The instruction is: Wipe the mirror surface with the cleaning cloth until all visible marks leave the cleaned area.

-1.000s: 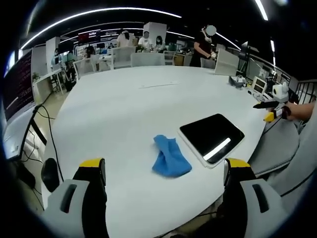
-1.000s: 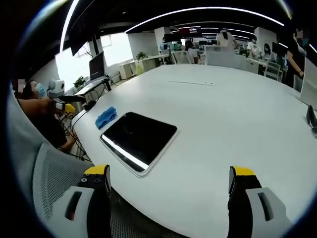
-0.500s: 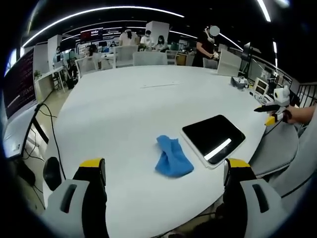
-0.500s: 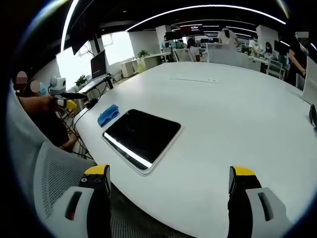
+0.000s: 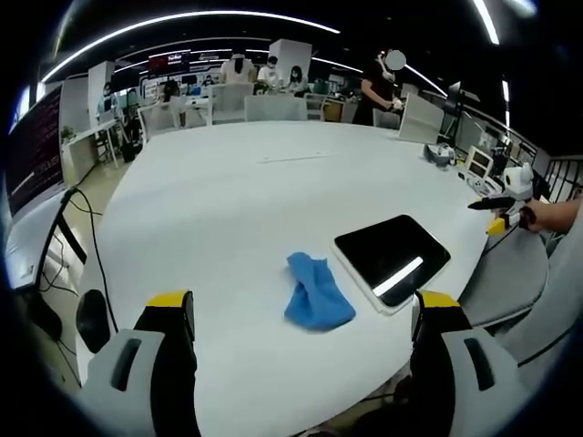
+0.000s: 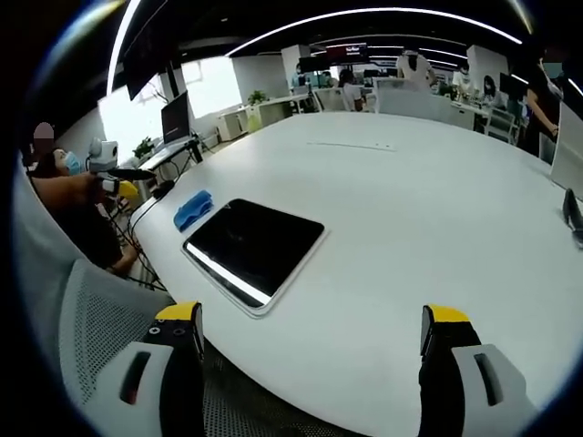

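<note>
A dark rectangular mirror (image 5: pixel 392 254) with a white frame lies flat near the edge of the big white table (image 5: pixel 237 200). A crumpled blue cleaning cloth (image 5: pixel 314 291) lies just beside it on the table. In the left gripper view my left gripper (image 5: pixel 299 350) stands open above the near table edge, short of the cloth. In the right gripper view the mirror (image 6: pixel 252 248) lies ahead to the left with the cloth (image 6: pixel 192 210) beyond it, and my right gripper (image 6: pixel 310 360) is open over the table edge. The other gripper (image 5: pixel 506 193) shows at the right, held by a hand.
A grey mesh chair (image 6: pixel 100 337) stands against the table edge near the mirror. Cables (image 5: pixel 86 241) hang off the table's left side. Devices (image 5: pixel 455 155) sit at the far right of the table. Several people and desks (image 5: pixel 246 77) are in the background.
Both views have shifted only slightly with the hands. The mirror and cloth lie where they were; both grippers stay open.
</note>
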A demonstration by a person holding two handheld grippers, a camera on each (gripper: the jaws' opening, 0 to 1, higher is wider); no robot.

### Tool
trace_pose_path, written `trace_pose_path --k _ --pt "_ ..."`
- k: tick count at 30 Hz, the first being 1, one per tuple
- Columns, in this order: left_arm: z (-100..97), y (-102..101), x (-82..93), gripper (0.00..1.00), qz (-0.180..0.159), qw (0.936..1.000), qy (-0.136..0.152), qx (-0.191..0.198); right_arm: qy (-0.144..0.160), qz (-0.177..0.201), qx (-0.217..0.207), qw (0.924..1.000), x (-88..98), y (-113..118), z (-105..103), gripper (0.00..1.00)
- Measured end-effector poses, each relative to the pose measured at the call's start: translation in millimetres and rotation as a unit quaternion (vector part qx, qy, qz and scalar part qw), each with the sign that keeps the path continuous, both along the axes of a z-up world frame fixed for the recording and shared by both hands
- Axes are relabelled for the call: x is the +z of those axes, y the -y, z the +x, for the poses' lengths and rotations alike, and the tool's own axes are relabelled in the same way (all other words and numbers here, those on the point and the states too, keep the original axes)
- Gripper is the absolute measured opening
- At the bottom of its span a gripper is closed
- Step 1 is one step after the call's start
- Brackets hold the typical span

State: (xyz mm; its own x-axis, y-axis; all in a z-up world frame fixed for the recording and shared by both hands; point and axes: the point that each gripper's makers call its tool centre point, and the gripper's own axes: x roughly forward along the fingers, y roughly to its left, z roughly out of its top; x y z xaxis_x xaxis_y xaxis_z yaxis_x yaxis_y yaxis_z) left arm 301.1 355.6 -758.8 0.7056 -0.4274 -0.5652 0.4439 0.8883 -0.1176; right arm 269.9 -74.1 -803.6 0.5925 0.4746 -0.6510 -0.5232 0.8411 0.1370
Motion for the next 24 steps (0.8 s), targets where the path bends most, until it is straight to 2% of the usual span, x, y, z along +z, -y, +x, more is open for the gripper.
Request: trace_pose_path --k 24 --pt "1.9 -4.8 5.0 0.99 -0.001 1.0 0.005 0.007 0.005 0.002 0.002 1.0 1.2 -4.4 5.3 0.98"
